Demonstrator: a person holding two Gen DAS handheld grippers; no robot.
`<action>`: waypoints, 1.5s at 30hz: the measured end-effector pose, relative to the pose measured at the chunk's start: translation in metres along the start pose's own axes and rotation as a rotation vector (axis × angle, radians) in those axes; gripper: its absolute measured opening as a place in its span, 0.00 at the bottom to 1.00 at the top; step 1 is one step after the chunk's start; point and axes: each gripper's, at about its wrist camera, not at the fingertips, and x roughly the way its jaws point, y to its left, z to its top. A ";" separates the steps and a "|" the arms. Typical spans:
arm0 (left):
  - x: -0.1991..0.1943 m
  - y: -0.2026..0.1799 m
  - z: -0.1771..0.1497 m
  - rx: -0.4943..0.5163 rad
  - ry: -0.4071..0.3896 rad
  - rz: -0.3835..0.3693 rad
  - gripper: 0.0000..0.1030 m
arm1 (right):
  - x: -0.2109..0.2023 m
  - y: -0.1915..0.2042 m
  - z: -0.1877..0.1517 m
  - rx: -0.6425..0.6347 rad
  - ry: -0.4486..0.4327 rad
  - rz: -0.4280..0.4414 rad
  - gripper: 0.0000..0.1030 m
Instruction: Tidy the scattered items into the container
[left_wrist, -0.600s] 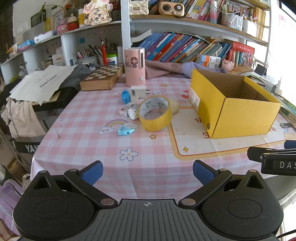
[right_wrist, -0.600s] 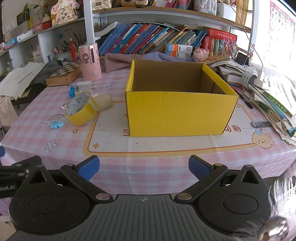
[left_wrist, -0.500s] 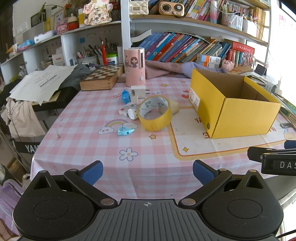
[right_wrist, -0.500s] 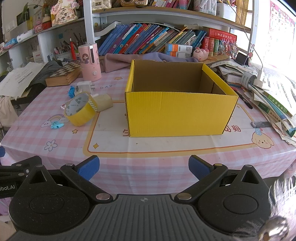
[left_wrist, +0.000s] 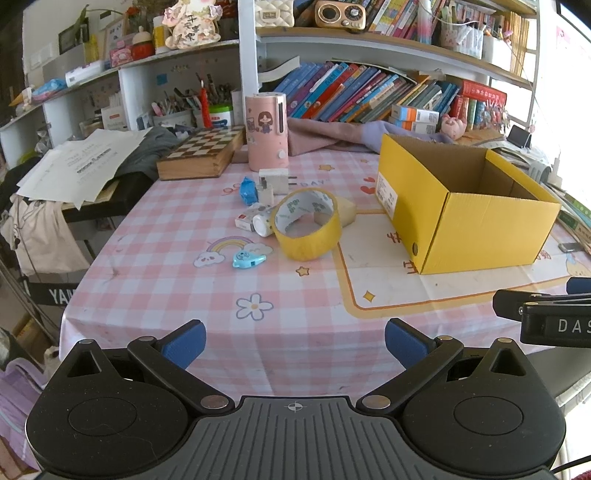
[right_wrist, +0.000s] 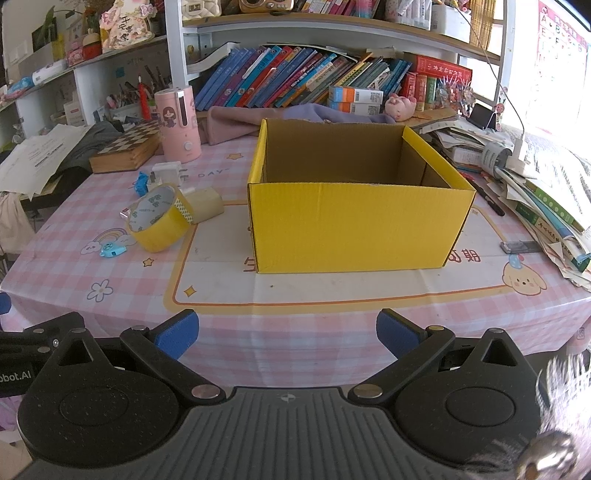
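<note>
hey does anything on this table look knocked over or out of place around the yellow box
Nothing is spilled or broken. The yellow tape roll sits tipped, leaning on the small items behind it instead of lying flat. A white charger, a blue wrapped item and a blue whale-shaped trinket lie scattered left of the yellow box.

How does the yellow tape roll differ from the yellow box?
The yellow tape roll is a ring tipped on its edge, leaning on the clutter; the yellow box is rectangular and sits flat, open side up. The roll is far smaller. The roll's inside is white and printed, the box's plain brown. Both are yellow and on the checked tablecloth.
</note>
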 end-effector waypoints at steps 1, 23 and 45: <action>0.001 0.000 0.000 0.001 0.002 0.000 1.00 | 0.000 0.000 0.000 0.000 0.000 0.000 1.00; 0.008 0.000 0.001 0.005 0.032 -0.051 1.00 | 0.015 0.003 0.001 -0.008 0.038 0.005 1.00; 0.009 0.007 0.005 -0.003 0.005 -0.091 1.00 | 0.021 0.008 0.003 -0.010 0.042 0.023 1.00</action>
